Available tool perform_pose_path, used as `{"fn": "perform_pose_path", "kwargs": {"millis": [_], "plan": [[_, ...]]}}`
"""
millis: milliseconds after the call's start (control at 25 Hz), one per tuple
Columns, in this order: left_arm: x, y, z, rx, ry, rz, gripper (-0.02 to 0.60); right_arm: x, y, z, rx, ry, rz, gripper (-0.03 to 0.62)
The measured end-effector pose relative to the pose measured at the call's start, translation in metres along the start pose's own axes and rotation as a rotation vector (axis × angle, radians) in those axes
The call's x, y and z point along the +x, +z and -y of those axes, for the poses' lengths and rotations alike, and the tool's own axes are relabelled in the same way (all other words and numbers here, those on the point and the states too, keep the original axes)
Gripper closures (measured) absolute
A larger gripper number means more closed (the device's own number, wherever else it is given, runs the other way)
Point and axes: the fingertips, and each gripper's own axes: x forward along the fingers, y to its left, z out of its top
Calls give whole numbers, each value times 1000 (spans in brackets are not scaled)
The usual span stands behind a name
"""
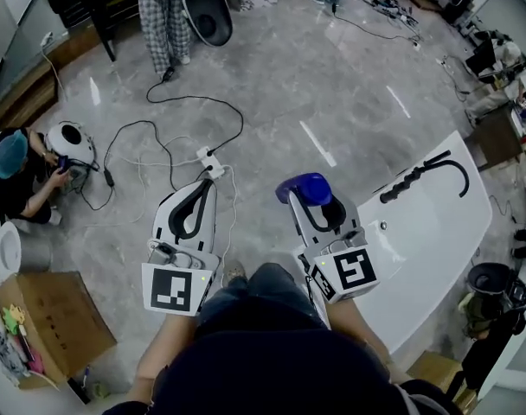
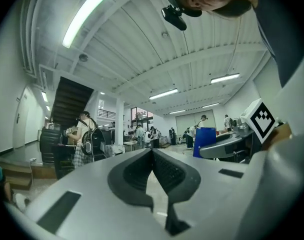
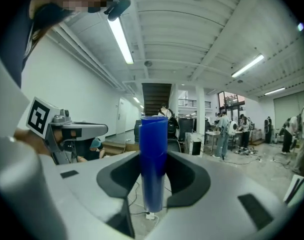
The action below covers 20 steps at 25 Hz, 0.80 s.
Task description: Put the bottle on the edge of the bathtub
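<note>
A blue bottle (image 1: 304, 188) is held upright between the jaws of my right gripper (image 1: 312, 204), which is shut on it above the grey floor. In the right gripper view the bottle (image 3: 153, 159) fills the gap between both pads. The white bathtub (image 1: 436, 232) lies to the right of that gripper, with a black faucet (image 1: 423, 175) on its far rim. My left gripper (image 1: 202, 188) hangs level with the right one, to its left. Its jaws meet at the tips (image 2: 152, 153) with nothing between them. From the left gripper view the bottle (image 2: 204, 141) shows off to the right.
A white power strip (image 1: 209, 158) with black and white cables lies on the floor ahead. A cardboard box (image 1: 55, 318) sits at the lower left. One person crouches at the left (image 1: 16, 175), another stands at the top (image 1: 163, 15). A black bin (image 1: 492, 279) stands beyond the tub.
</note>
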Motion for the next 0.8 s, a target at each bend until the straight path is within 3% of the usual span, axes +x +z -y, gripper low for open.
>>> {"fn": "perform_pose_path", "kwargs": {"millis": [240, 480, 800], "plan": [[50, -18, 5, -50, -125, -28, 557, 3, -13, 45, 37, -138, -67, 427], [104, -18, 12, -49, -209, -26, 557, 18, -11, 93, 45, -221, -53, 427], [225, -21, 37, -28, -356, -33, 557, 59, -13, 185, 52, -314, -29, 427]]}}
